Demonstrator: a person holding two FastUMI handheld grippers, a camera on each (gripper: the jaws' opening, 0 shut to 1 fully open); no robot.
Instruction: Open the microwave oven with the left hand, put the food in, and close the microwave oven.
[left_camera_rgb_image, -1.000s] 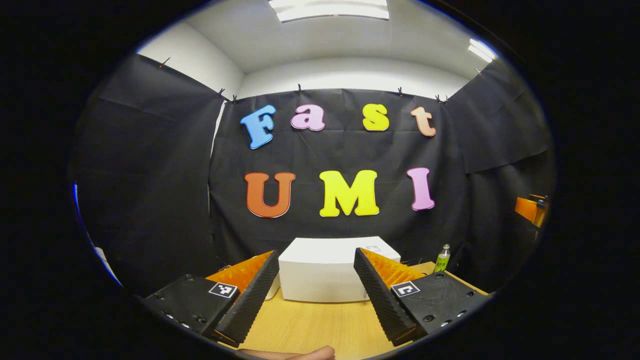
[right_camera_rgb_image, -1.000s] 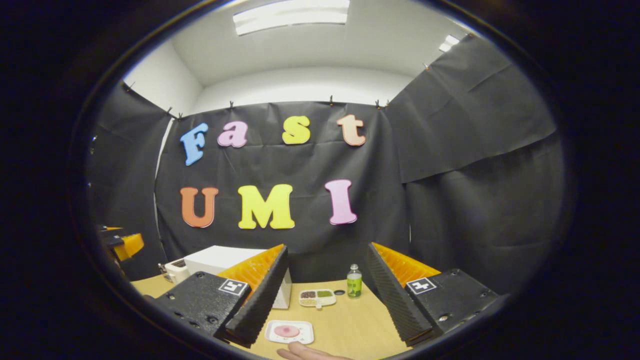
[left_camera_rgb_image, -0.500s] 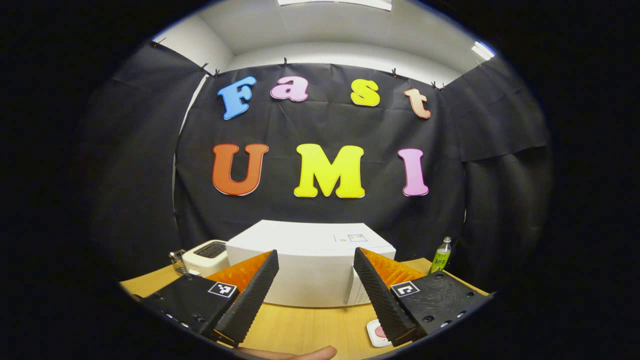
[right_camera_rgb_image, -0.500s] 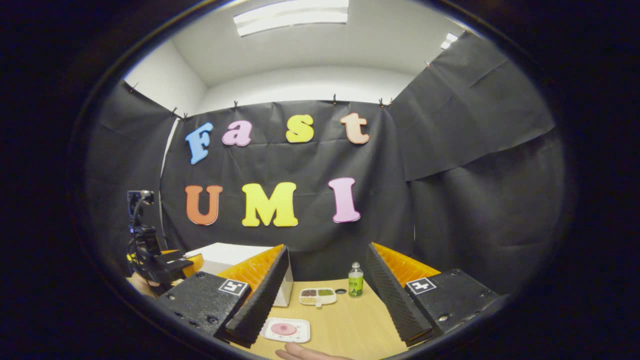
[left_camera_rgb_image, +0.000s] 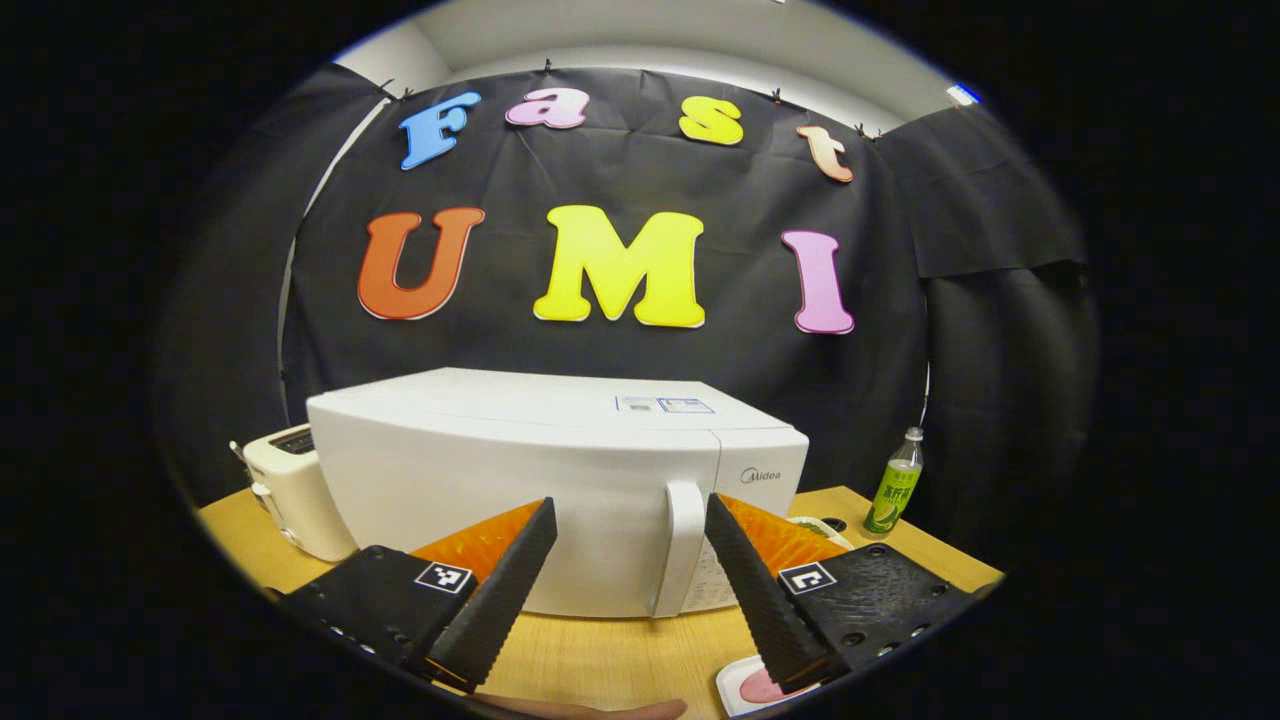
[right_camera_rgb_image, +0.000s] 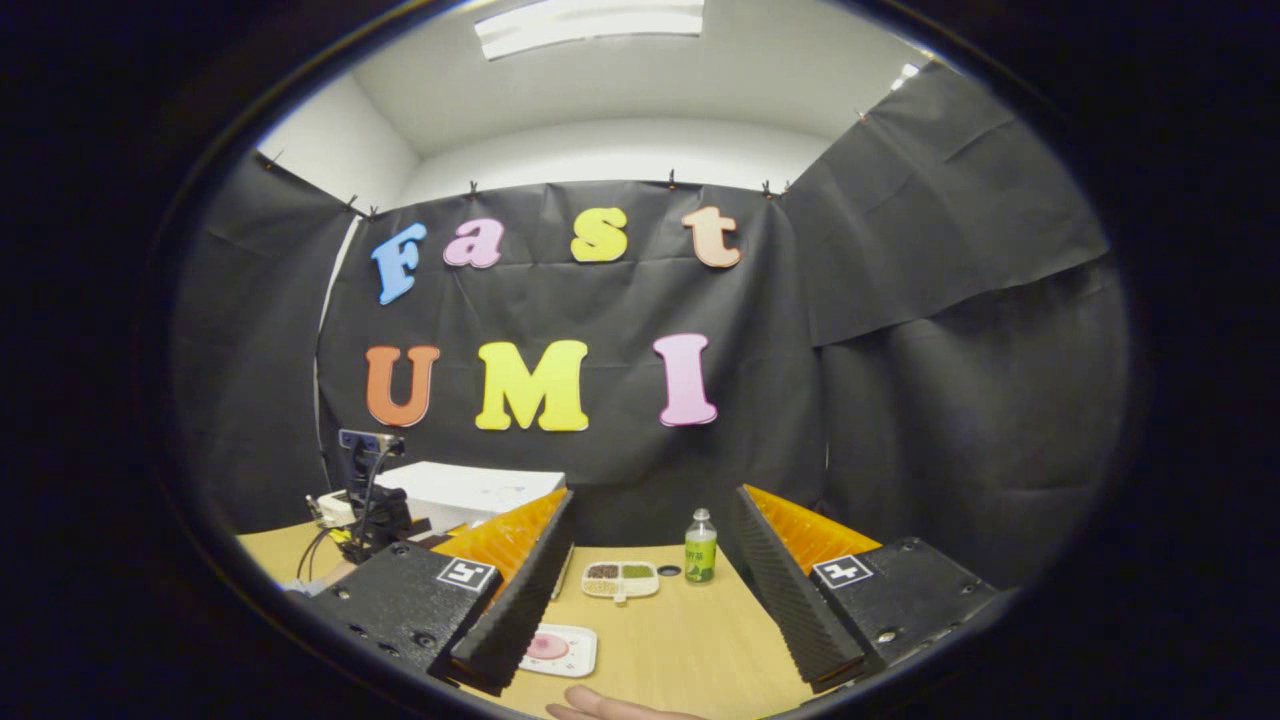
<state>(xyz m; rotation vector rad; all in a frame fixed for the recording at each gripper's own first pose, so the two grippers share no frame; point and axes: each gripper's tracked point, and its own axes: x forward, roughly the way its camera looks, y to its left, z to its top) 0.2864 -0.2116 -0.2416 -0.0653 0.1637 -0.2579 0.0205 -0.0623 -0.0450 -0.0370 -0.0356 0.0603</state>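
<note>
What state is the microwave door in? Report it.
Shut. In the left gripper view the microwave door sits flush with the front, its handle untouched, framed between the open left gripper's fingers.

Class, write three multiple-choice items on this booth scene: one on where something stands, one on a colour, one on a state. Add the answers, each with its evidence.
1. Where does the toaster stand relative to the microwave oven?
A. On top of it
B. Beside its handle-free end
C. In front of its door

2. What colour is the bottle on the table?
A. Green
B. Red
C. Blue

3. What state is the microwave door in?
A. Wide open
B. Removed
C. Closed

Answers: 1 B, the left gripper view shows it at the end away from the door handle. 2 A, its body is green. 3 C, the door sits flush, with the left gripper open before it.
</note>
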